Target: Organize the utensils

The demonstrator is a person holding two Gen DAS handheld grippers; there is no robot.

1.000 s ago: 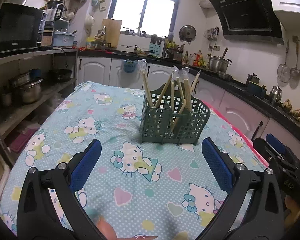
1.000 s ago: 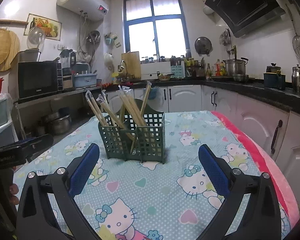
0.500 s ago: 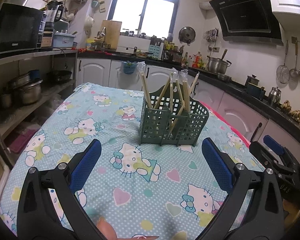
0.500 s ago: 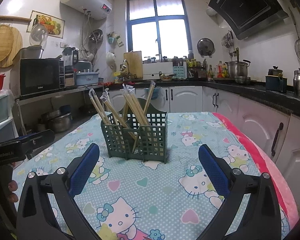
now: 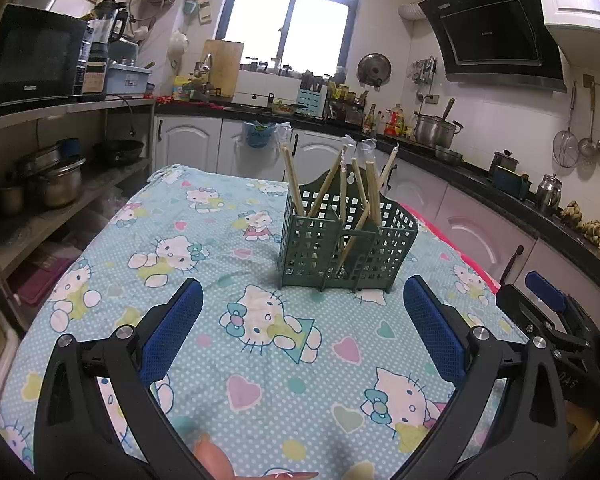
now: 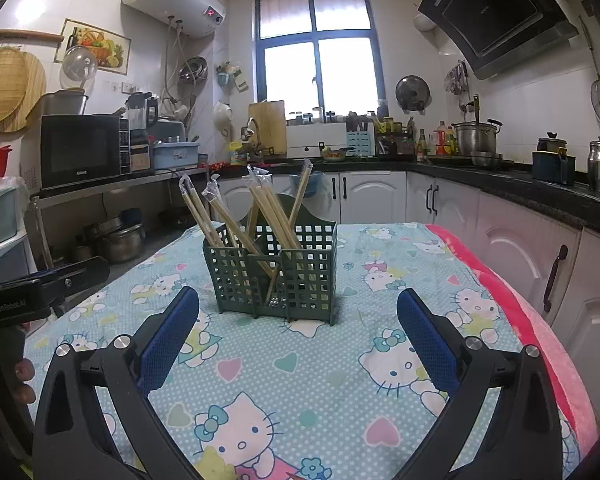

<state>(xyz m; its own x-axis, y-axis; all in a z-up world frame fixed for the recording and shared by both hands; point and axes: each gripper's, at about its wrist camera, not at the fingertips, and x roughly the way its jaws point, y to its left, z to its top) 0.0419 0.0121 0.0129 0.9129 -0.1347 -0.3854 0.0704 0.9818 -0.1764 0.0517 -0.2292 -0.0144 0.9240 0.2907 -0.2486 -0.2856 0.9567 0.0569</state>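
Since a second ago: both views sit slightly farther back from the green utensil caddy; nothing on the cloth has shifted, and my tongs stay spread.

Item 1, left tongs: jaws wide, blue pads well apart, holding nothing, hovering over the cloth short of the caddy. A fingertip of my hand shows at the bottom edge.

Item 2, right tongs: jaws wide, empty, likewise short of the caddy; also visible at the right edge of the left view.

Item 3, caddy: perforated plastic, divided compartments, upright on the counter, near the middle of the Hello Kitty cloth, between and ahead of both tongs, touching neither.

Item 4, wrapped wooden chopsticks: several pairs, standing tilted in the caddy's compartments, clear wrapper tips upward, leaning in crossing directions. Exact count per compartment cannot be told.

Item 5, surroundings: microwave on the left shelf, window behind, range hood upper right.
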